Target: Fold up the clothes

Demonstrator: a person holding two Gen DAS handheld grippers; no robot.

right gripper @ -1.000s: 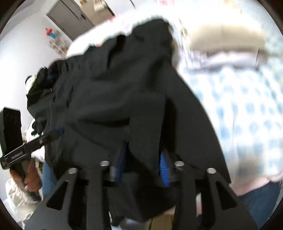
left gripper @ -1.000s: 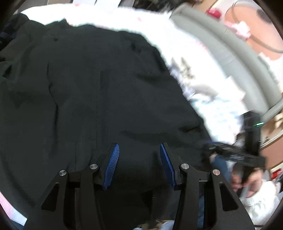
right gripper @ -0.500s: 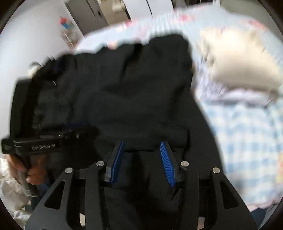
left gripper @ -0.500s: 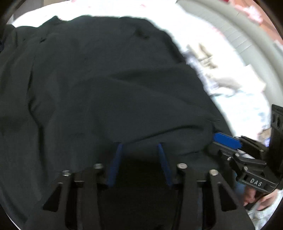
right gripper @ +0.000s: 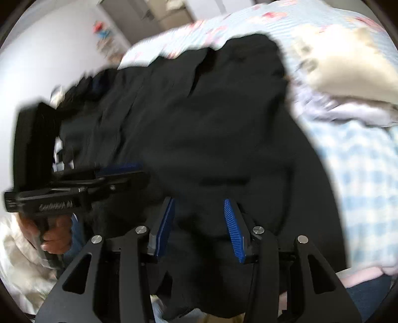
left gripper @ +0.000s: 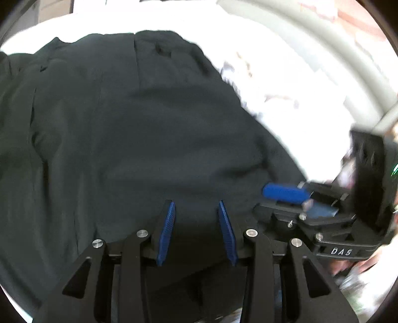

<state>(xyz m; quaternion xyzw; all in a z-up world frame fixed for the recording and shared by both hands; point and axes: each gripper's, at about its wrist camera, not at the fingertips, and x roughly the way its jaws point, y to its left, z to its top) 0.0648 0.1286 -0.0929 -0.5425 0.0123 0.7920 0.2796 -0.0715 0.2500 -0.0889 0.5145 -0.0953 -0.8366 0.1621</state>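
A large black garment lies spread over the bed and fills most of both views. My left gripper is open, its blue pads just above the garment's near edge, with cloth lying between and under the jaws. My right gripper is open too, over the same near edge. Each gripper shows in the other's view: the right one at the right, the left one at the left. They are side by side and close together.
A bed with a pale blue checked and floral sheet lies under the garment. A cream pillow sits at the far right. A grey curved headboard or rail runs along the right of the left wrist view. Grey cabinets stand at the back.
Both grippers have moved toward each other along the garment's near edge. The right gripper, shut on a fold of cloth a second ago, has opened. The garment lies flatter.
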